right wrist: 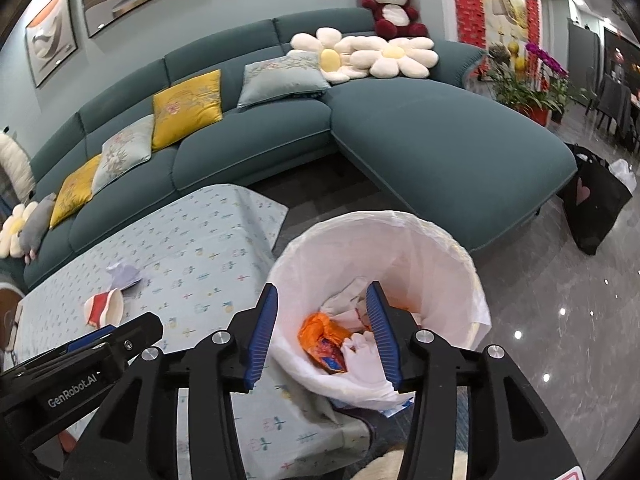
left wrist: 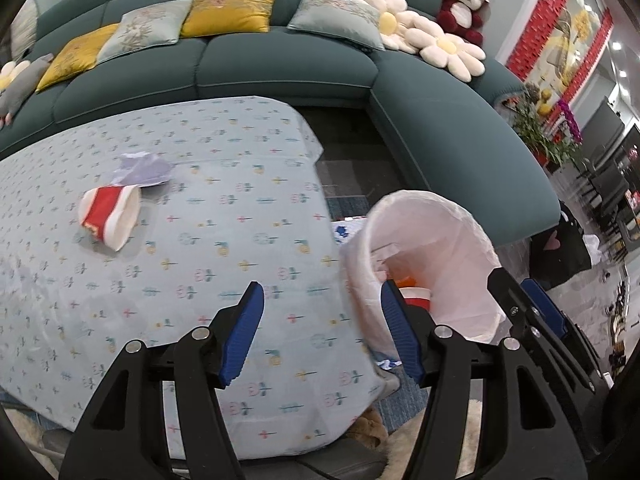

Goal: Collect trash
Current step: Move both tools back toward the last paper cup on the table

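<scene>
Hovering with jaws parted and empty: right gripper [right wrist: 322,334] over the white-lined round trash bin [right wrist: 460,248] holding orange and white wrappers [right wrist: 320,330], left gripper [left wrist: 322,330] above the pale blue patterned tablecloth [left wrist: 240,208], where a crushed red-and-white paper cup [left wrist: 110,216] and lilac paper scrap [left wrist: 142,168] are lying far left.

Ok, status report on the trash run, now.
Left gripper open, empty, over table edge. Right gripper open, empty, above the lined bin. Paper cup and purple wrapper remain on tablecloth. Path clear.
</scene>
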Demonstrator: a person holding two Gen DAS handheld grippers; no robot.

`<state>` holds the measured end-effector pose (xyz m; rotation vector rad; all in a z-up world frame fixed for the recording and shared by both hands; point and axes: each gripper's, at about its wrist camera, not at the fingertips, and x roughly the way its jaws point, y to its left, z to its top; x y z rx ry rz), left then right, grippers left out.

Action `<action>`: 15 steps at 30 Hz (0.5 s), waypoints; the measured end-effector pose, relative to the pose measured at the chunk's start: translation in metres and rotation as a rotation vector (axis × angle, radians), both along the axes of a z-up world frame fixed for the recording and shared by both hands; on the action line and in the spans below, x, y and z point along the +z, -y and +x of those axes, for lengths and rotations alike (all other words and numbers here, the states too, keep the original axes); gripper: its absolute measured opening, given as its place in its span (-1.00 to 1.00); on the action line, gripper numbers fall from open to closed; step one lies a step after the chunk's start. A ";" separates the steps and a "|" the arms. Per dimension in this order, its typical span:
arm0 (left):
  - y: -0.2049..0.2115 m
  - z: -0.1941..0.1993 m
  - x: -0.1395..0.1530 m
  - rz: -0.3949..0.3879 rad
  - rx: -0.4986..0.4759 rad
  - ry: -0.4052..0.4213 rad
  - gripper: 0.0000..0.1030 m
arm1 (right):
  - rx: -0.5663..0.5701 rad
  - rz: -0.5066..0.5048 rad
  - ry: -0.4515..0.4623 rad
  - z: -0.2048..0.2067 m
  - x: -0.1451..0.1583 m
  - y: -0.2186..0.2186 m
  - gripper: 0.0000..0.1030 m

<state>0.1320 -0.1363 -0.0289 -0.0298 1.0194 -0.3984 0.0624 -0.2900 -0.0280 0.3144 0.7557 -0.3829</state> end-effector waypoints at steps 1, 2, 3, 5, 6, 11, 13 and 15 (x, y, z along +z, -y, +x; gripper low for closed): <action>-0.007 0.000 0.000 0.003 0.016 0.002 0.30 | 0.011 -0.004 -0.001 0.001 0.001 -0.005 -0.10; -0.014 0.000 0.000 0.004 0.034 0.007 0.31 | 0.018 -0.007 -0.001 0.002 0.001 -0.009 -0.08; -0.019 0.001 0.000 0.004 0.043 0.009 0.32 | 0.026 -0.010 -0.002 0.003 0.002 -0.014 -0.07; -0.032 0.003 -0.001 0.010 0.063 0.010 0.32 | 0.040 -0.012 -0.004 0.005 0.002 -0.024 -0.03; -0.037 0.003 -0.001 0.012 0.070 0.012 0.32 | 0.047 -0.012 -0.006 0.006 0.002 -0.028 -0.02; -0.070 0.005 -0.004 0.017 0.128 0.011 0.34 | 0.083 -0.015 -0.017 0.010 0.002 -0.049 -0.01; -0.081 0.006 -0.005 0.012 0.153 0.005 0.36 | 0.100 -0.018 -0.022 0.011 0.001 -0.057 0.00; -0.090 0.006 -0.006 0.007 0.174 0.001 0.37 | 0.115 -0.022 -0.027 0.014 0.000 -0.066 0.00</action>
